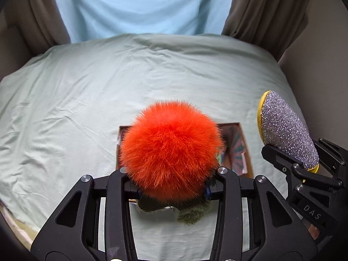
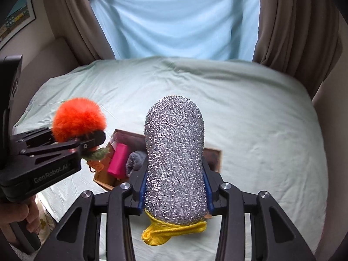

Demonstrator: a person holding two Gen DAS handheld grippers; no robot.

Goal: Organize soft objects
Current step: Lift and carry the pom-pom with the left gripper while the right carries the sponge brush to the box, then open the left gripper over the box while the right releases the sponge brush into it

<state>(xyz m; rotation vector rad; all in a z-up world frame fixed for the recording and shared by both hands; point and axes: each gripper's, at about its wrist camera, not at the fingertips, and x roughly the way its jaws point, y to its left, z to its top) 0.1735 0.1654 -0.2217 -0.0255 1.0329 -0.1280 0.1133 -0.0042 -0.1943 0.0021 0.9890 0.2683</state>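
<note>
My left gripper (image 1: 171,187) is shut on a fluffy orange pompom toy (image 1: 170,149) with an olive-green fuzzy base, held above an open cardboard box (image 1: 245,150) on the bed. It also shows in the right wrist view (image 2: 78,122). My right gripper (image 2: 175,187) is shut on a silver sparkly scrub sponge (image 2: 175,158) with yellow backing, held upright over the same box (image 2: 214,155). The sponge shows at the right of the left wrist view (image 1: 287,128). Inside the box lie a pink block (image 2: 118,162) and a grey soft thing (image 2: 134,159).
The bed (image 1: 108,87) is covered by a pale green wrinkled sheet. A light blue cloth (image 1: 141,6) hangs behind it between brown curtains (image 1: 265,10). A framed picture (image 2: 15,19) hangs on the left wall.
</note>
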